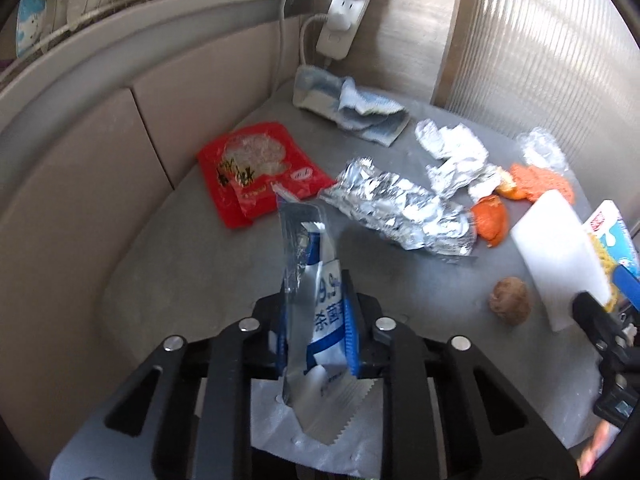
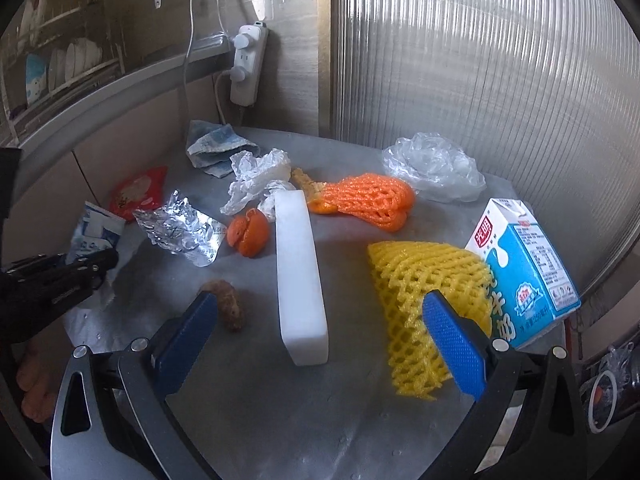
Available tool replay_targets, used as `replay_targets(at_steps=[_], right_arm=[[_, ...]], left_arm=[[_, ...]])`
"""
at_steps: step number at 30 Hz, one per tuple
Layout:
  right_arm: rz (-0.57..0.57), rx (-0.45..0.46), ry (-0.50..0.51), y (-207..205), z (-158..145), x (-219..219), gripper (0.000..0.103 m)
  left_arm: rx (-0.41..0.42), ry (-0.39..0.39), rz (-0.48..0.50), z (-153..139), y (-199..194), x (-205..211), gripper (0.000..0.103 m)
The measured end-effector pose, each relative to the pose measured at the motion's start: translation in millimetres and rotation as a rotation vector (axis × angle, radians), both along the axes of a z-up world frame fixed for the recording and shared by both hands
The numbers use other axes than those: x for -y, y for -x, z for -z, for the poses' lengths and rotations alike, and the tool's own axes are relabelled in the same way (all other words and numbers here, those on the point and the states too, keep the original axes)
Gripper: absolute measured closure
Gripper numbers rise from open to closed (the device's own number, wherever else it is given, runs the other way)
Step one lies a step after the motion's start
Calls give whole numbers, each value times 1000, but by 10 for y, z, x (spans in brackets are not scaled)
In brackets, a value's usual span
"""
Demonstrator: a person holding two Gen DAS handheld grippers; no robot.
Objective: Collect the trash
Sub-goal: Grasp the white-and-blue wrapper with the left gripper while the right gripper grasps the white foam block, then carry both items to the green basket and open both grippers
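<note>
My left gripper [image 1: 316, 320] is shut on a blue and silver wrapper [image 1: 310, 280] and holds it above the grey table [image 1: 192, 264]; the wrapper also shows in the right wrist view [image 2: 94, 232]. My right gripper [image 2: 320, 324] is open, its blue pads on either side of a white foam block [image 2: 298, 276]. Trash lies around: a red packet [image 1: 256, 172], crumpled foil [image 1: 400, 204], orange peel [image 2: 248, 234], a brown lump [image 2: 228, 304], yellow foam net [image 2: 420, 296], orange foam net [image 2: 372, 198], a milk carton [image 2: 524, 264].
A blue-white rag [image 1: 348, 106] and crumpled clear plastic [image 2: 434, 168] lie at the back. A power strip [image 2: 248, 64] hangs on the wall. A ribbed translucent panel [image 2: 480, 60] bounds the right side. A dish rack [image 1: 68, 4] stands far left.
</note>
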State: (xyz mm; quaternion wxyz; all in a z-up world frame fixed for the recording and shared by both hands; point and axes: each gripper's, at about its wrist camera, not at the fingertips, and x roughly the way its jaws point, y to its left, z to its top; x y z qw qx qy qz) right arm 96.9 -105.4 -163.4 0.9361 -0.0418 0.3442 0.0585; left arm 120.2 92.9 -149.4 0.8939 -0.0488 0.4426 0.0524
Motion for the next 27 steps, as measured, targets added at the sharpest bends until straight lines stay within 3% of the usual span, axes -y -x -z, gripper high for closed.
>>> replay_targets(at_steps=[4, 7, 11, 17, 21, 27], right_arm=[[-8, -5, 34, -105, 16, -74, 10], [-11, -35, 55, -222, 72, -118, 27], [-22, -83, 43, -315, 141, -128, 82], [-49, -49, 14, -117, -12, -120, 83], [-54, -21, -10, 225, -188, -51, 83], [-34, -19, -10, 868, -271, 147, 83]], left_arm=[[43, 9, 26, -140, 96, 0, 83], [62, 19, 45, -198, 154, 0, 83], [82, 26, 73, -270, 251, 24, 83], [97, 67, 151, -386, 496, 129, 83], [99, 99, 249, -463, 738, 307, 83], [68, 88, 406, -427, 1201, 713, 83]])
